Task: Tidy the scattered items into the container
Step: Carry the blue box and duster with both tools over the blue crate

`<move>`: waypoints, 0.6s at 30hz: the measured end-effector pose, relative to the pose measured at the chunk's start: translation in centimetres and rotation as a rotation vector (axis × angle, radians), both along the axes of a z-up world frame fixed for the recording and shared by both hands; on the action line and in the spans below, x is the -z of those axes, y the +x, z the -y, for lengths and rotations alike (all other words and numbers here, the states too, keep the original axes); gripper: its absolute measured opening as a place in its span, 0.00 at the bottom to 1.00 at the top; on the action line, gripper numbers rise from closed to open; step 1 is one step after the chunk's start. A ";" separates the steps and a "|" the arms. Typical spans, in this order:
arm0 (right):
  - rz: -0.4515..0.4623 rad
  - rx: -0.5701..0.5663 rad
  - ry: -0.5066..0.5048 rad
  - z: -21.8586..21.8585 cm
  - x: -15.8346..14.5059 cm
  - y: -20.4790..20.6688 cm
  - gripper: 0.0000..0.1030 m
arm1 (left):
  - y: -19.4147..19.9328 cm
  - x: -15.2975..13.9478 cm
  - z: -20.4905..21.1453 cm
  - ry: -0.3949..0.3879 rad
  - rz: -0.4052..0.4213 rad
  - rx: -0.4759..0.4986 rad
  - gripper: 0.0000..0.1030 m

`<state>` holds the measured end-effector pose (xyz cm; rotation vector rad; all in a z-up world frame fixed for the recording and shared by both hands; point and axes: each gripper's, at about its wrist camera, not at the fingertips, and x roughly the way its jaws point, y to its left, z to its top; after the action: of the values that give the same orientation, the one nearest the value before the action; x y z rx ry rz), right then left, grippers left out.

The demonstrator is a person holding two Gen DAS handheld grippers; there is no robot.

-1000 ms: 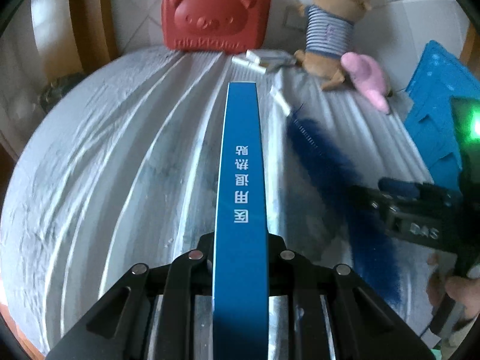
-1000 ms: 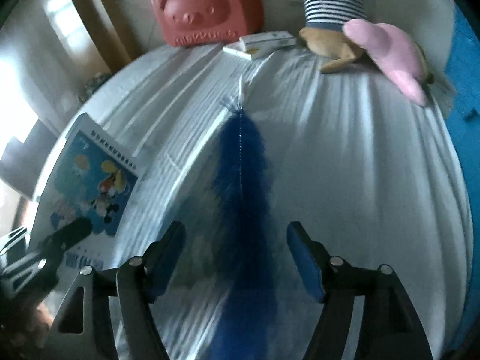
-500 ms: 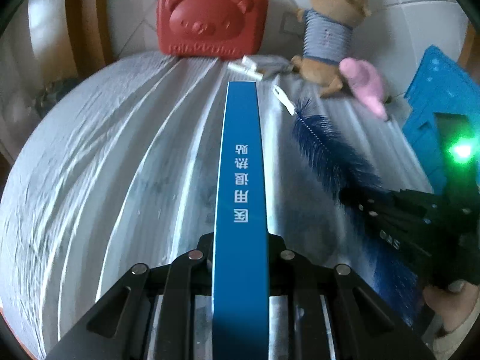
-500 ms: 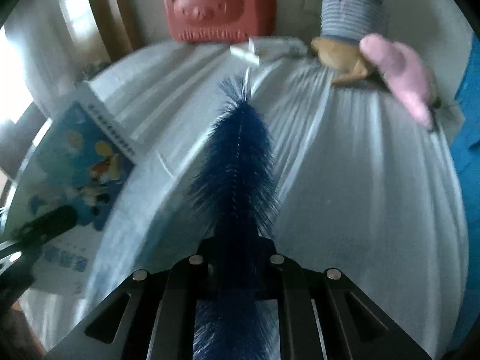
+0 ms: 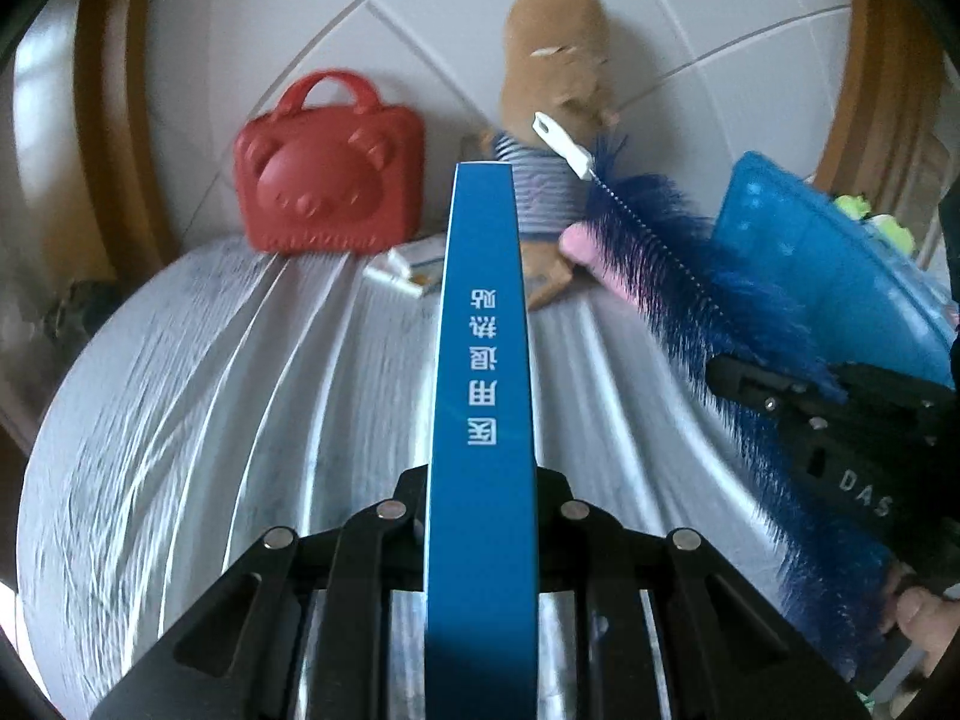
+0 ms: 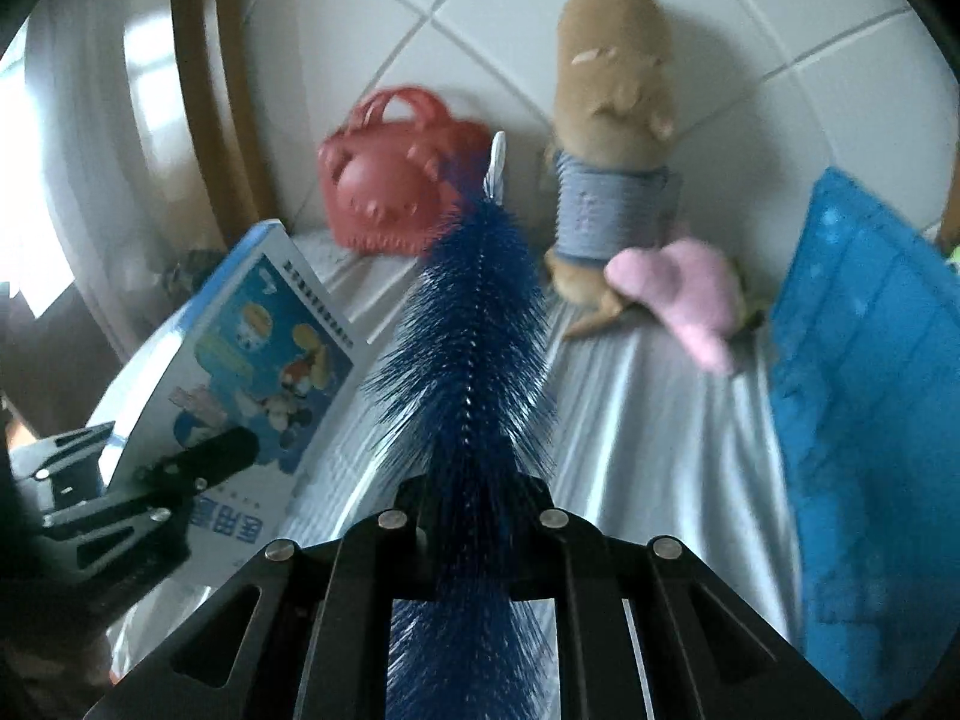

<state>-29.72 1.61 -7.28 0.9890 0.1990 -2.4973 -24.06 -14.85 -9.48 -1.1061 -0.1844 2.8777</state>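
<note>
My left gripper (image 5: 480,492) is shut on a flat blue box (image 5: 483,324) with white characters, seen edge-on and held above the white sheet (image 5: 210,390). In the right wrist view the same box (image 6: 240,348) shows its cartoon face, clamped by the left gripper (image 6: 174,486). My right gripper (image 6: 474,498) is shut on a dark blue bottle brush (image 6: 474,330), whose white handle tip points up and away. From the left wrist view the brush (image 5: 660,264) slants up-left out of the right gripper (image 5: 738,378). A blue plastic crate (image 6: 870,390) stands at the right.
A red bear-faced bag (image 5: 330,192) leans on the tiled wall at the back. Beside it sit a brown plush in a striped shirt (image 5: 558,90), a pink plush (image 6: 690,294) and a small white box (image 5: 408,270). A person's fingers (image 5: 918,618) hold the right tool.
The right gripper's jaws closed on the brush and lifted it off the sheet. Both grippers rose with their items, and the view now takes in more of the wall.
</note>
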 end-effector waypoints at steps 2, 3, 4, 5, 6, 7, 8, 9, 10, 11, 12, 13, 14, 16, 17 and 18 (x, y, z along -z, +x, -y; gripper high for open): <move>-0.024 0.023 -0.009 -1.6 -2.0 0.1 0.11 | 0.0 -1.8 -1.4 -0.004 -0.032 0.033 0.17; -0.040 0.035 -0.017 -2.5 -3.1 0.2 0.11 | -0.1 -2.8 -2.1 -0.005 -0.049 0.049 0.17; -0.055 0.047 -0.026 -3.4 -4.2 0.3 0.11 | -0.2 -3.6 -2.8 -0.004 -0.066 0.062 0.17; -0.071 0.058 -0.027 -3.9 -5.5 0.8 0.11 | -0.4 -4.6 -3.8 -0.003 -0.083 0.080 0.17; -0.091 0.074 -0.028 -4.8 -6.8 1.1 0.11 | -0.6 -5.8 -5.1 -0.002 -0.104 0.102 0.17; -0.110 0.091 -0.033 -6.1 -8.3 1.4 0.11 | -0.8 -7.0 -6.3 -0.001 -0.124 0.124 0.17; -0.128 0.108 -0.040 -7.5 -9.8 1.8 0.11 | -0.9 -8.2 -7.6 0.000 -0.144 0.146 0.17; -0.142 0.120 -0.046 -8.6 -11.2 2.3 0.11 | -1.1 -9.4 -8.8 0.001 -0.165 0.168 0.17; -0.161 0.136 -0.048 -10.2 -12.8 2.7 0.11 | -1.4 -10.5 -10.2 0.006 -0.179 0.190 0.17; -0.176 0.151 -0.045 -11.4 -14.2 3.2 0.11 | -1.8 -11.7 -11.8 0.014 -0.188 0.212 0.17; -0.188 0.168 -0.038 -12.9 -15.5 3.4 0.11 | -2.2 -12.8 -13.4 0.022 -0.196 0.234 0.17; -0.200 0.185 -0.031 -14.5 -16.9 3.6 0.12 | -2.6 -13.7 -14.8 0.028 -0.202 0.252 0.17; -0.207 0.204 -0.020 -16.4 -18.0 3.6 0.11 | -3.0 -14.5 -16.4 0.035 -0.206 0.271 0.17; -0.220 0.244 0.006 -20.2 -20.2 3.3 0.11 | -3.9 -16.4 -20.4 0.054 -0.216 0.318 0.17; -0.225 0.268 0.023 -22.7 -21.2 2.9 0.11 | -4.3 -17.2 -22.5 0.060 -0.219 0.334 0.17; -0.222 0.288 0.038 -24.7 -21.8 2.6 0.12 | -4.7 -18.0 -24.7 0.063 -0.221 0.348 0.17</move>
<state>-27.16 26.30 14.54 0.8000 0.1839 -2.8782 -28.73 9.86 8.51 -0.7180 -0.0633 2.6324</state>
